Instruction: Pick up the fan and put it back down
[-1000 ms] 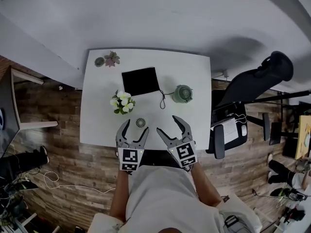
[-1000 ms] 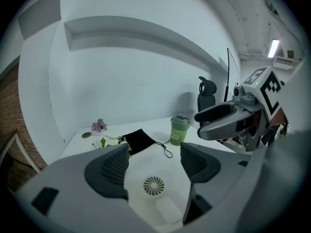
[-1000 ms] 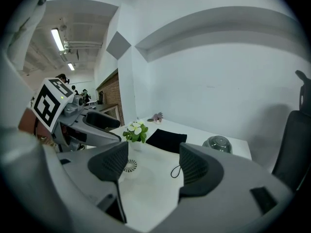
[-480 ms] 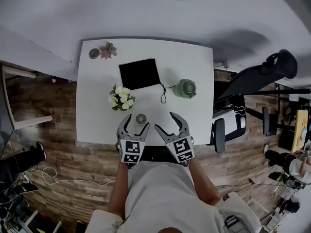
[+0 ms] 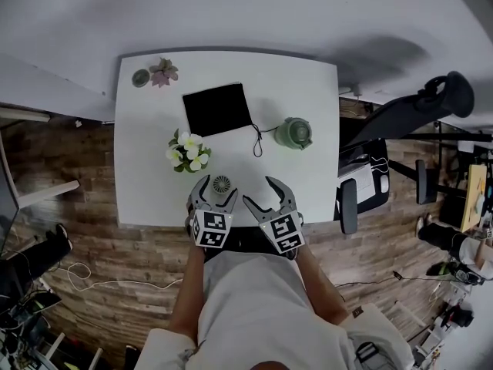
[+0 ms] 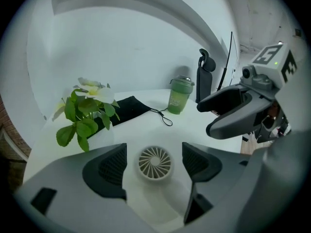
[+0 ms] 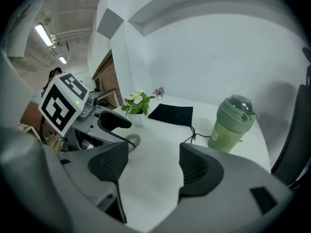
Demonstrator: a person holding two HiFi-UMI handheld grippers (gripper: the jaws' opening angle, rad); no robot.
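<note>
- Fan: small, round, white, with a swirl-slatted grille. It sits near the table's front edge, just beside the plant.
- Left gripper: ribbed dark pads have just been opening and now stand half wide. The fan is between them, untouched.
- Right gripper: jaws wide, empty, over bare tabletop.
- Table: smooth, white, rectangular.
- Black cloth pouch lies flat, with a cord.
- Green cup: lidded, contents unseen.
- White pot holds the leafy, white-flowered plant.
- Open room right of the fan.

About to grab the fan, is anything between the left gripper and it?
Nothing visible does. The left gripper, its jaws just opening wider, has the fan between them untouched; the plant stands aside.
</note>
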